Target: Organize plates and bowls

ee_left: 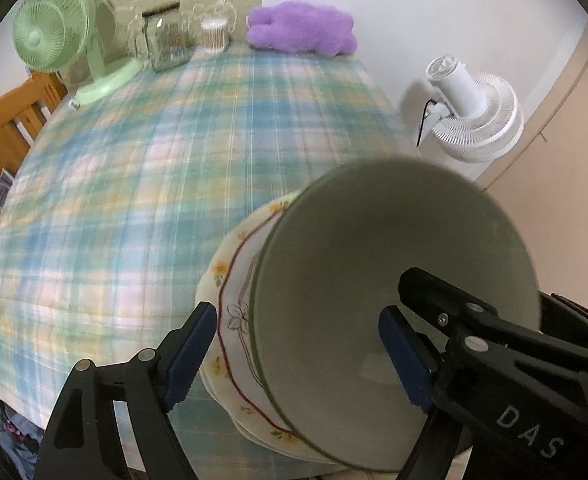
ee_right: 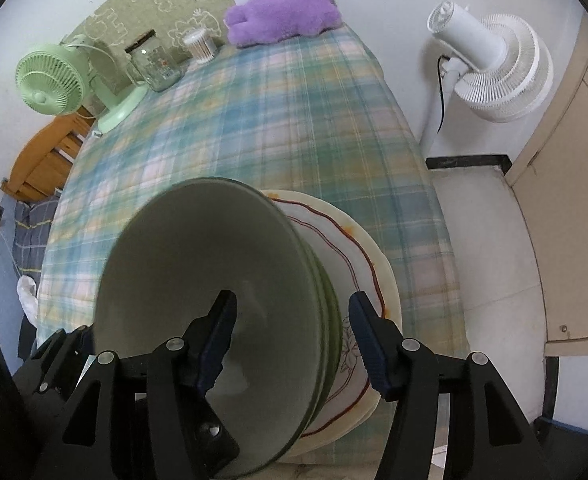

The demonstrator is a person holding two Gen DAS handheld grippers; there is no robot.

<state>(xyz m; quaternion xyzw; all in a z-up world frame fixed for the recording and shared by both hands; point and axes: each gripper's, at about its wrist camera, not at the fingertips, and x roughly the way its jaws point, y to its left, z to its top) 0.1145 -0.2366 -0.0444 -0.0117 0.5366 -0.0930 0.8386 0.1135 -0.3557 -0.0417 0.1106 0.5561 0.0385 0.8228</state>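
Between both grippers' parted fingers [ee_left: 404,354], the bowl [ee_left: 374,280] rim sits.

Green-rimmed bowls [ee_right: 213,280] nested upright atop stacked floral plates [ee_right: 358,248] near the table's edge.

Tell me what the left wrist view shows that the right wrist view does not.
Left wrist only: both fingers of the left gripper, astride the near rim of the pale green-rimmed bowl.
Right wrist only: the right gripper astride the opposite rim, and nested bowl rims beneath.
Both: that bowl on the floral red-lined plates, the plaid tablecloth, the mint green desk fan.
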